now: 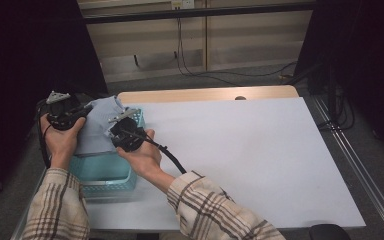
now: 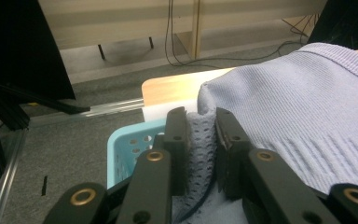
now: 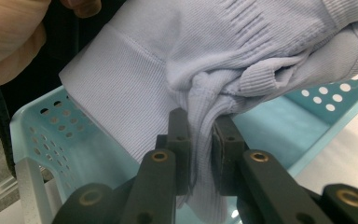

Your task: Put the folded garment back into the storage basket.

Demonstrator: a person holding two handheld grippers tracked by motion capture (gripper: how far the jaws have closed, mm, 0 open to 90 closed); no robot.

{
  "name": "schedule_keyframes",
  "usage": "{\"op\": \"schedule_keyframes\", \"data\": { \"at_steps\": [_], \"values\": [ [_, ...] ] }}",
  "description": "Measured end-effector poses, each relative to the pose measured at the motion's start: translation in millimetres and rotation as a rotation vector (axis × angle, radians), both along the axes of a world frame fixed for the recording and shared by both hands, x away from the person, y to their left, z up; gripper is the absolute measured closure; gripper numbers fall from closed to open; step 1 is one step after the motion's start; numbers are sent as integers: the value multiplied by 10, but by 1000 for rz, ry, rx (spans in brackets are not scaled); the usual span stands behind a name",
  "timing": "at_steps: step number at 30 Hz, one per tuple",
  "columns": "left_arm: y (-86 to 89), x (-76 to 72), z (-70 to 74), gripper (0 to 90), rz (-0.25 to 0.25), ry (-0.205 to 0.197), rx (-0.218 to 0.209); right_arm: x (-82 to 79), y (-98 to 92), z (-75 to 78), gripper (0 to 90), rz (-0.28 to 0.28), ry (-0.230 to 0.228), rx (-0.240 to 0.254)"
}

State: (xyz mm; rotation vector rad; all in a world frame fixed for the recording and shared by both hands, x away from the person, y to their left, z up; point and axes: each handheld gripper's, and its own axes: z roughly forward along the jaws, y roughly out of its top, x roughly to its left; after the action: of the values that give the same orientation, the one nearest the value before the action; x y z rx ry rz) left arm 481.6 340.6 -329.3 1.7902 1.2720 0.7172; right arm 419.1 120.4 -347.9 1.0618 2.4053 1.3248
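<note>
Jaws on both sides are clamped on cloth: my left gripper point(image 2: 200, 135) pinches a mesh-textured edge of the pale blue knit garment point(image 1: 100, 125), and my right gripper point(image 3: 200, 135) has a bunched fold of the same garment squeezed between its pads. From the high view I see the left gripper point(image 1: 65, 112) and the right gripper point(image 1: 125, 132) side by side at the table's left edge, with the garment strung between them above the light blue basket point(image 1: 105, 180). Part of the cloth hangs down toward the basket; I cannot tell whether its lowest part touches the bottom.

I judge the step in hand to be lifting the garment clear of the basket so it can be laid on the white table point(image 1: 240, 155). To do that well I would keep both grips firm, since the right one holds a thick wad that could slide out if the pads ease. I would raise both hands together until the hanging cuff clears the basket rim point(image 3: 32, 116), so it does not snag on the perforated wall and drag the basket along. Then I would carry it over to the open table, drawing the hands apart gently to spread the cloth without stretching the knit.
</note>
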Motion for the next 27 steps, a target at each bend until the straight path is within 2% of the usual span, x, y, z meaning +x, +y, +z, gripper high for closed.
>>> {"op": "schedule_keyframes", "data": {
  "at_steps": [2,4,8,10,12,13,17,18,19,20,21,22,23,24,26,27],
  "values": [
    [21,0,-8,774,-4,6,19,3,12,-22,805,7,4,5],
    [22,-5,-23,773,-8,23,14,-8,27,-33,805,2,19,10],
    [17,-5,-52,773,3,30,12,-7,42,-66,805,3,8,6],
    [16,-1,-78,774,-4,38,8,-20,49,-71,805,8,28,11],
    [12,6,-106,774,0,45,16,-14,47,-91,804,5,22,-2],
    [21,20,-124,774,-3,35,26,-15,53,-100,804,8,20,0],
    [25,8,-161,773,3,56,22,-22,73,-132,804,9,39,1],
    [28,10,-166,773,0,47,29,-21,74,-140,804,2,36,-13],
    [25,3,-170,773,0,63,23,-20,74,-151,804,3,31,-16],
    [24,8,-184,773,-3,61,20,-21,79,-161,804,15,30,-3],
    [21,8,-194,773,-2,65,19,-21,80,-172,804,6,24,-18],
    [21,15,-205,773,-4,63,28,-26,83,-176,804,18,34,-3],
    [8,11,-218,773,-1,75,21,-26,82,-187,804,10,33,-19],
    [12,18,-229,773,-2,67,29,-30,83,-196,804,8,39,-15],
    [-2,22,-252,773,-2,84,23,-28,81,-214,804,5,47,-21],
    [3,35,-261,773,-3,76,42,-22,80,-229,804,14,53,-13]
  ]
}}
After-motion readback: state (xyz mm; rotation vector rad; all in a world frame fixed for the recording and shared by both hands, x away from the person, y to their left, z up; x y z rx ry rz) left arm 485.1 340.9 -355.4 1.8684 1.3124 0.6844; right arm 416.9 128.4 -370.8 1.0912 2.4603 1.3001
